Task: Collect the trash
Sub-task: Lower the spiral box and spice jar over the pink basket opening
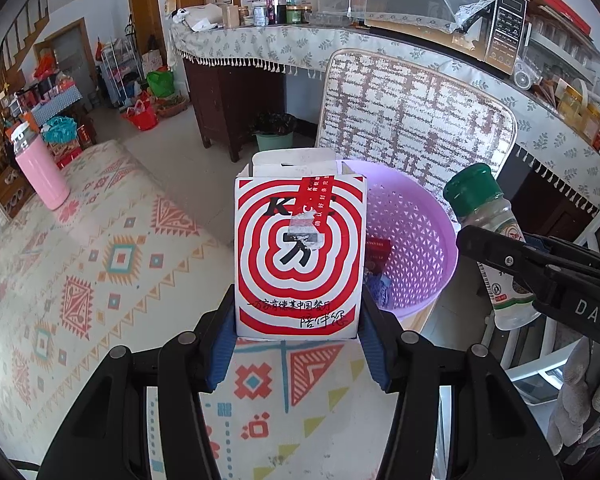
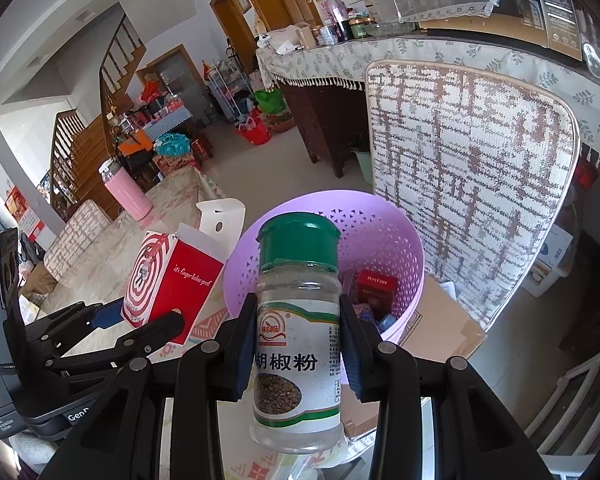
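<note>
My left gripper (image 1: 298,338) is shut on a red-and-white spiral-printed carton (image 1: 298,252), held upright just left of a purple perforated basket (image 1: 416,240). The carton also shows in the right wrist view (image 2: 172,280). My right gripper (image 2: 298,344) is shut on a clear pepper shaker with a green cap (image 2: 298,320), held in front of the basket (image 2: 380,224). The shaker appears at the right in the left wrist view (image 1: 488,232). A red box (image 2: 376,286) and small blue wrappers lie inside the basket.
A patterned tablecloth (image 1: 100,264) covers the table. A pink thermos (image 1: 40,168) stands at its far left. A cushioned chair back (image 1: 412,120) rises behind the basket. A cardboard box (image 2: 440,320) lies under the basket. A cluttered counter (image 1: 300,40) runs behind.
</note>
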A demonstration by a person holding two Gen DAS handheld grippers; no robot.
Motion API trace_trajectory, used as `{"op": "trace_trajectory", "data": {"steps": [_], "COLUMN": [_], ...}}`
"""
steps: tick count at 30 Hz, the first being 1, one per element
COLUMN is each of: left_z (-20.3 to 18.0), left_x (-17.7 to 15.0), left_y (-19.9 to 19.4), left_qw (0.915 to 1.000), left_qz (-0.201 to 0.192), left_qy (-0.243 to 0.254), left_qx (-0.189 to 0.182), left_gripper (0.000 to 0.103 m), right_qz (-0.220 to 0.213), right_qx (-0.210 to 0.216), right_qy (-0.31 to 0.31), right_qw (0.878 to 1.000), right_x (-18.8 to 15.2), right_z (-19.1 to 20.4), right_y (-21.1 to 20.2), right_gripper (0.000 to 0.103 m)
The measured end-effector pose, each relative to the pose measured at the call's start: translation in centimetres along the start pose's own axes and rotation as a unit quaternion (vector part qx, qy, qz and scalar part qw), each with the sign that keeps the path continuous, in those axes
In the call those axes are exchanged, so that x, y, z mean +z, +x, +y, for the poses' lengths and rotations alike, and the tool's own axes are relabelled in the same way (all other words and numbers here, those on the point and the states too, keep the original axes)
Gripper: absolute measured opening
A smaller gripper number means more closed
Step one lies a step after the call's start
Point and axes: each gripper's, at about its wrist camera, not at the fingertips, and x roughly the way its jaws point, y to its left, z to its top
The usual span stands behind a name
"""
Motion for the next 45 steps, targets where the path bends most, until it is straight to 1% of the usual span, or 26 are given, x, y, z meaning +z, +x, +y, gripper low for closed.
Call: {"op": "trace_trajectory", "data": {"steps": [17, 32, 45], "left_z": [-0.5, -0.3, -0.2], "left_x": [2.7, 3.2, 4.1], "left_y": [1.4, 3.0, 4.6], "left_qw": [0.9999, 1.0, 0.9999], "left_qz": [-0.013, -0.009, -0.01], "left_qy": [0.005, -0.002, -0.005], "left_qx": [0.003, 0.0, -0.008], "left_gripper": [0.053, 0.053, 0.053], "right_qz": [-0.018, -0.022, -0.022], "right_qx": [-0.002, -0.008, -0.015], "right_qy": [-0.002, 0.004, 0.013], "right_qw": [1.0, 1.0, 1.0], "right_x": [1.9, 2.4, 2.8], "right_z": [-0.4, -0.9, -1.8], "right_y": [0.9, 1.6, 3.2], "right_gripper": [0.04, 0.04, 0.04]}}
